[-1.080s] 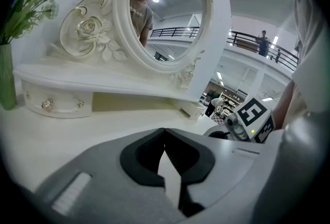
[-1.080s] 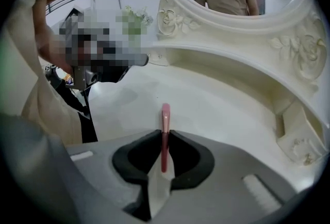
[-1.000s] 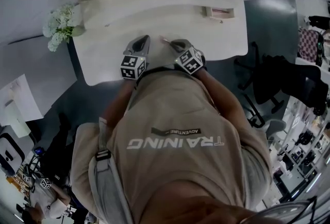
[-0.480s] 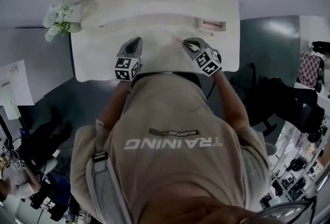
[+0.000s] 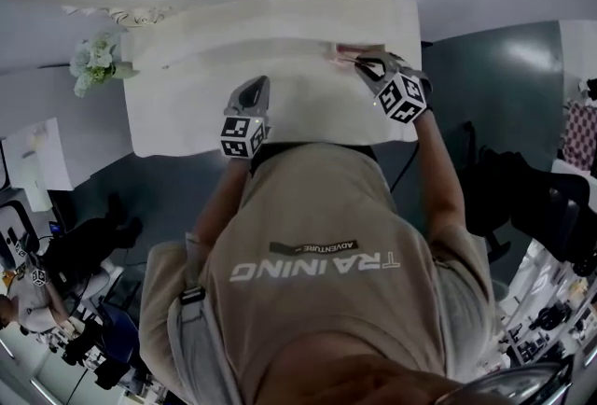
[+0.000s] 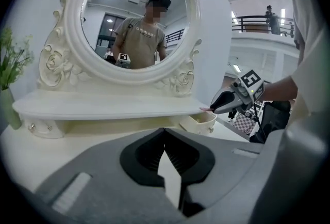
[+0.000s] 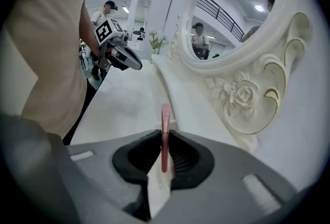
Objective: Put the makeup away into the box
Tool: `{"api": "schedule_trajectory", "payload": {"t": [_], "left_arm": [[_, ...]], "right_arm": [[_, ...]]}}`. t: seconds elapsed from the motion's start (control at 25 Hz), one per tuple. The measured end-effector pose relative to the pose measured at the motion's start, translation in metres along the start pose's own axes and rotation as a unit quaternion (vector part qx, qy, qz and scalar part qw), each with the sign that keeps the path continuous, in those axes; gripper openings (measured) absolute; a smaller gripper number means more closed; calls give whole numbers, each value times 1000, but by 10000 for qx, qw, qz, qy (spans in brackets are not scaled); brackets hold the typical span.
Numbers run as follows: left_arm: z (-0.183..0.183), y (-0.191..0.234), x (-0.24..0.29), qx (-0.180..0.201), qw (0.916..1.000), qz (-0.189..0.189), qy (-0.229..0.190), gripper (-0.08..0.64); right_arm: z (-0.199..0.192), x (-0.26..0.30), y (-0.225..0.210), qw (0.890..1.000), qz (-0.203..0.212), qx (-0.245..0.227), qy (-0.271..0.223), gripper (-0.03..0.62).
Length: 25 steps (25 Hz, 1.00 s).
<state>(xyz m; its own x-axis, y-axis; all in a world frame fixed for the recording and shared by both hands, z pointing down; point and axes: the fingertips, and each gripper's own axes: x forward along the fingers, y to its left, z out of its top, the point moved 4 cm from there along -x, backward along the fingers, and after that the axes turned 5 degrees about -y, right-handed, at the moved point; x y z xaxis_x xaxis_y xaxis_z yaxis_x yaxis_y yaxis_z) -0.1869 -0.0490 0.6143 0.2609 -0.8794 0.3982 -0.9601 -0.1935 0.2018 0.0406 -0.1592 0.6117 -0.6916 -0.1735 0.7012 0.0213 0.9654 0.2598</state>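
1. I am working in a bright open hall with a grey floor. In front of me is a white dressing table [image 5: 187,118], its top bare apart from flowers [image 5: 93,65] at the back left corner.
2. An oval mirror [image 6: 136,16] in a carved frame stands along the table's back edge, over a long low shelf.
3. The box [image 6: 202,121] is a small cream, drawer-like tray. It sits open under the shelf's right end, near the table's back right corner.
4. The left gripper [image 5: 256,88] hangs over the middle of the table near its front edge. Its jaws are pressed together with nothing between them.
5. The right gripper [image 5: 366,65] is at the box, pinching the makeup, a slim pink stick [image 7: 164,121]. The stick stands on end between the pads, and its tip reaches the box's rim.
6. I judge the stick to be light, stiff and smooth, so it could easily twist or slip out of a loose hold. The pads grip its lower half, which looks secure enough. I would lower it inside the walls before letting go so it cannot roll away.
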Motion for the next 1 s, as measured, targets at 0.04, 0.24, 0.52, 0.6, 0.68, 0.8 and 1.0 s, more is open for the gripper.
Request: {"api": "schedule_trajectory", "payload": {"t": [0.04,0.24,0.52,0.6,0.68,0.8,1.0], "left_arm": [[-2,-9,3,16,10000,28,32,0],[4,-40,28,2,9999,126,-32,0],[6,-67,39,86,9999,78,36,0],[4,-66,41,110,9999,77,81,0],[2,-65,43,97,9999,83,113,0],[2,-64,47,113,9998,48,141,0],[3,-68,51,157,9998,-33,115,0]], "right_arm": [[-6,-4,-3,10000,17,-18,-26,52],[-29,-4,-18,9994,166,-257,-167,52],[-38,4,-17,9967,480,-638,-132,52],[-40,7,-18,9967,524,-605,-95,52],[-45,10,-17,9966,567,-595,-23,52],[-48,12,-17,9972,545,-515,-33,52],[-45,12,-13,9972,500,-551,-86,77]]}}
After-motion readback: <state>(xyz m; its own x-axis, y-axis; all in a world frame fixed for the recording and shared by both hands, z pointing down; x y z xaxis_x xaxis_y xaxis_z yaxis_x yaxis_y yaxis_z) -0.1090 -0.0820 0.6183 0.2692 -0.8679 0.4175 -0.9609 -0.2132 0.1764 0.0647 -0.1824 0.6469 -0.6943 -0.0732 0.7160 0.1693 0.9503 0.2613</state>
